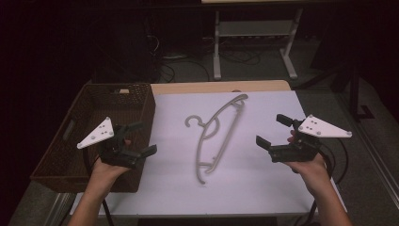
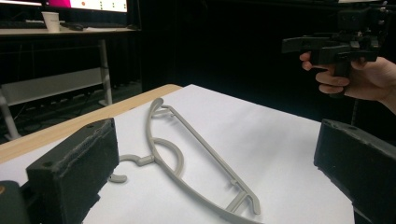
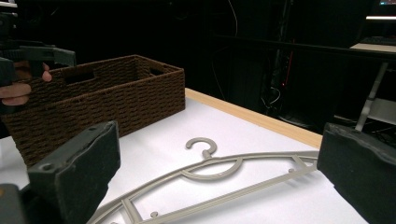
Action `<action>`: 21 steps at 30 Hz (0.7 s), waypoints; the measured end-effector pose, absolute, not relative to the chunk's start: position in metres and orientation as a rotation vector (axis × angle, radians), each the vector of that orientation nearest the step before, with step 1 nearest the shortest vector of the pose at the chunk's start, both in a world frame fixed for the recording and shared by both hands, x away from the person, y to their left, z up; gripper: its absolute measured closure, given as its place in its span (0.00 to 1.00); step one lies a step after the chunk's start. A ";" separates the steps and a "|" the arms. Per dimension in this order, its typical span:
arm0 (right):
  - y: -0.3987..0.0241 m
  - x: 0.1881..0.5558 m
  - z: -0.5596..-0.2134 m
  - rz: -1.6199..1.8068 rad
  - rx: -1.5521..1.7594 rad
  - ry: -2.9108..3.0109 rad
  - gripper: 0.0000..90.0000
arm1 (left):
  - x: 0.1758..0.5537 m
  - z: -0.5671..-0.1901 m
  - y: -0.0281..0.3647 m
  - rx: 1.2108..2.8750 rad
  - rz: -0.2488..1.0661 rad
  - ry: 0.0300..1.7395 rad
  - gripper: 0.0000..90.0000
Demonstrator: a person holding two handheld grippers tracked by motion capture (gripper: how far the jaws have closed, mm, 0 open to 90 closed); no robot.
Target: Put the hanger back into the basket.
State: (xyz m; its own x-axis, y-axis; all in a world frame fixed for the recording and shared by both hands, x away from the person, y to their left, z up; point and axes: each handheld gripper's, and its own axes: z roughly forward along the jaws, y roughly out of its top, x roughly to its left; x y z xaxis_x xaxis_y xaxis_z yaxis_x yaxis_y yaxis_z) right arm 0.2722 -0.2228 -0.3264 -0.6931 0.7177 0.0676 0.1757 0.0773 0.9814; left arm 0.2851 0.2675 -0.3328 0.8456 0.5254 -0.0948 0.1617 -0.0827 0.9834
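A grey plastic clothes hanger [image 1: 217, 136] lies flat on the white table top, its hook toward the left. My left gripper [image 1: 142, 138] hovers open at the left of the hanger, beside the basket, jaws wide apart and empty. At the hanger's right my right gripper [image 1: 274, 130] is held open as well, nothing between its jaws. In the left gripper view the hanger [image 2: 187, 154] lies between and ahead of the jaws, with the right gripper [image 2: 322, 46] held in a hand farther off. The right gripper view looks over the hanger [image 3: 219, 179] toward the basket.
A brown woven basket [image 1: 75, 136] stands along the table's left edge, also the basket [image 3: 102, 98] in the right gripper view. White sheet [image 1: 263, 188] covers the table, a wooden strip [image 1: 221, 87] at its far edge. Beyond stand a desk frame [image 1: 254, 42] and cables.
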 end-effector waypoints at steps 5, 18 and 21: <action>-0.222 0.273 -0.327 1.650 0.879 1.929 0.00 | 0.285 -0.331 0.265 1.674 0.340 0.551 0.00; -0.221 0.276 -0.328 1.628 0.873 1.945 0.00 | 0.290 -0.325 0.240 1.730 0.329 0.536 0.00; -0.221 0.276 -0.328 1.628 0.870 1.942 0.00 | 0.292 -0.324 0.230 1.742 0.327 0.523 0.00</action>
